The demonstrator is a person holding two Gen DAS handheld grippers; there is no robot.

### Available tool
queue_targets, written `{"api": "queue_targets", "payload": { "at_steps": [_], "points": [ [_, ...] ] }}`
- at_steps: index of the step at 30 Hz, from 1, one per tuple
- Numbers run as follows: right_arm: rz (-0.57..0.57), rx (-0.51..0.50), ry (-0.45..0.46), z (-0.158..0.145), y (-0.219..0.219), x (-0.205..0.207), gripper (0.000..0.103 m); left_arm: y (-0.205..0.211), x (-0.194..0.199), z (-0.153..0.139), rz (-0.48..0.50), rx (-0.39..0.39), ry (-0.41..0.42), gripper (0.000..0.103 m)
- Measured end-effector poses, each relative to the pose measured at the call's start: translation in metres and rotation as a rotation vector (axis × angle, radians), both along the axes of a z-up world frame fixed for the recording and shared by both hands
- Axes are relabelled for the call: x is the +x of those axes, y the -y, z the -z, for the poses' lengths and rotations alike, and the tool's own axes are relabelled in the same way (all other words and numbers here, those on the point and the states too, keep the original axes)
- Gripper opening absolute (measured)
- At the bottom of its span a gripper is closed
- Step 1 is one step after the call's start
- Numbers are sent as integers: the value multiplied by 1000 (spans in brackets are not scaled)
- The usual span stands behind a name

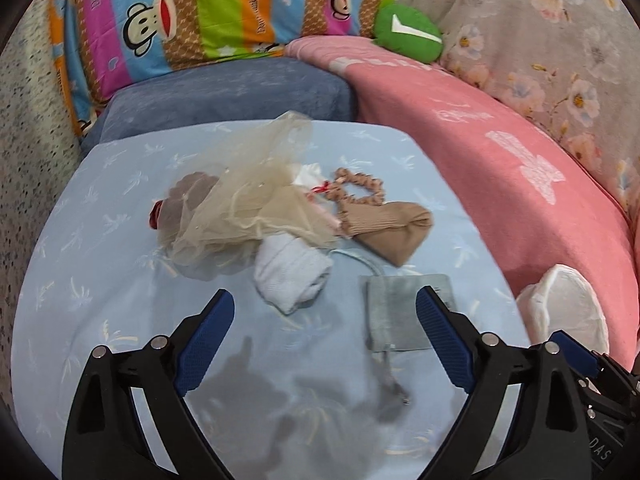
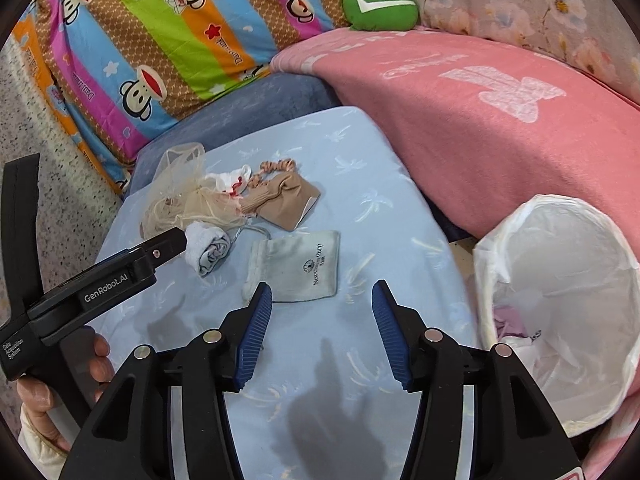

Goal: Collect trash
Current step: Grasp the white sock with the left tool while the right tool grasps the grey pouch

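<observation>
Trash lies on a light blue sheet: a beige mesh bag, a white rolled sock, a tan sock, a beaded scrunchie and a grey drawstring pouch. My left gripper is open and empty, just short of the white sock and pouch. My right gripper is open and empty, above the sheet just before the pouch. The white sock, tan sock and mesh bag lie beyond it. The left gripper shows at the left, tips by the sock.
A white-lined trash bin stands at the right of the bed, some trash inside; its rim shows in the left wrist view. A pink blanket, striped monkey pillow, blue pillow and green cushion lie behind.
</observation>
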State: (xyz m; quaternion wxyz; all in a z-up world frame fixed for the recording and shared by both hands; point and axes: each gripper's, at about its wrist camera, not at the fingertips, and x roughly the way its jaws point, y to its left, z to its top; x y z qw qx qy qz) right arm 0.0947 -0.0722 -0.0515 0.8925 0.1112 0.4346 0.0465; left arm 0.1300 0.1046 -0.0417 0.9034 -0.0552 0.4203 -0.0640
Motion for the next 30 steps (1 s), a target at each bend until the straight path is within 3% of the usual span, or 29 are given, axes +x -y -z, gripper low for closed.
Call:
{"api": "queue_targets", "payload": {
  "at_steps": [11,20,26,30],
  "points": [
    [-10,-11,-80,41,-22,55,52,-17,36,28,-22,20,-62,88],
    [-8,-23,-127,68,-33,85,52,-18,58,47,-19,-10,-107,87],
    [-2,-58,-111,74,-39,90,53,-18,60,52,15,-52,-130,75],
    [-3,-95,-98,75,-42,86,48,-17,55,54,42,-72,-139,59]
  ]
}}
